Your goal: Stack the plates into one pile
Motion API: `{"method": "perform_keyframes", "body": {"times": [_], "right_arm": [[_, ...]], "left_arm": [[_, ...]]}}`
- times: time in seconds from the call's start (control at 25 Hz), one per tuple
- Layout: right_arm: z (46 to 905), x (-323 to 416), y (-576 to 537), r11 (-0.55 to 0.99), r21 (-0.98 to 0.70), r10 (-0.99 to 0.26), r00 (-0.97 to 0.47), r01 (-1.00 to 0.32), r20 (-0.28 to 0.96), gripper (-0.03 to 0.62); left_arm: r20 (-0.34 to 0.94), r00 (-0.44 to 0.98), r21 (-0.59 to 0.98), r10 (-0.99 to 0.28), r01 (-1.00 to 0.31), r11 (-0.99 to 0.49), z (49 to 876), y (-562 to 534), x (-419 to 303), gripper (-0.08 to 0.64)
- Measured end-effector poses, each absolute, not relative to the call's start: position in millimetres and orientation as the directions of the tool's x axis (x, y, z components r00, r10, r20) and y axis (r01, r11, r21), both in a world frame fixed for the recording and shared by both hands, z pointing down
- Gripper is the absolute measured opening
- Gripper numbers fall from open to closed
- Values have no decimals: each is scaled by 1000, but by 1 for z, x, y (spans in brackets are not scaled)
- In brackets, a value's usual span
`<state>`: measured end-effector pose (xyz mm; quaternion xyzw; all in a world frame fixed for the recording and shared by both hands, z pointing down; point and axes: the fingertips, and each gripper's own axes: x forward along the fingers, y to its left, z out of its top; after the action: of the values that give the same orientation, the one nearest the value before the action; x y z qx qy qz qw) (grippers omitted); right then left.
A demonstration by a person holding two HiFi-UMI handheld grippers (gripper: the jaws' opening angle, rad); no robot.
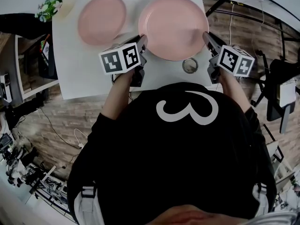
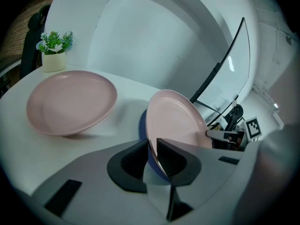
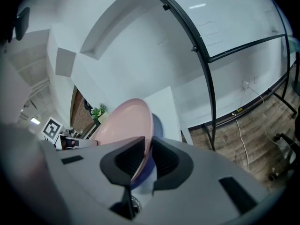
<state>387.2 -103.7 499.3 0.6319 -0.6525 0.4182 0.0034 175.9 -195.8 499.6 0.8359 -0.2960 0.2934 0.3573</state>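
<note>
Two pink plates are over the white table [image 1: 93,78]. The larger plate [image 1: 173,27] is held by both grippers on opposite rims. My left gripper [image 1: 142,42] is shut on its left edge and my right gripper [image 1: 205,37] is shut on its right edge. In the left gripper view the jaws [image 2: 153,146] pinch the rim of this plate [image 2: 176,118], which stands tilted, its underside bluish. In the right gripper view the jaws [image 3: 147,149] clamp the opposite rim of the plate [image 3: 124,123]. The second plate [image 1: 102,19] [image 2: 70,102] lies flat on the table to the left, apart from the held one.
A small potted plant [image 1: 49,4] [image 2: 54,50] stands at the table's far left corner, beyond the second plate. A metal ring [image 1: 190,65] lies near the table's front edge under the held plate. Black frame bars and cables [image 1: 243,13] run beside the table's right edge.
</note>
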Motion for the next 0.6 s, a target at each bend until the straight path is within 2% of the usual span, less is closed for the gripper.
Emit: {"method": "perform_keyframes", "body": {"times": [0.36,0.6], "right_arm": [[509,377,-104,-156,-504,-805,-186,-849,564,54],[515,373,-101,-150,-489,-787,-196,-859,585,81]], "left_arm": [[714,646,394,-270,-689,-608,510,-192,168,71],[713,646,393,-273,-691,-607,514,-191,167,75]]}}
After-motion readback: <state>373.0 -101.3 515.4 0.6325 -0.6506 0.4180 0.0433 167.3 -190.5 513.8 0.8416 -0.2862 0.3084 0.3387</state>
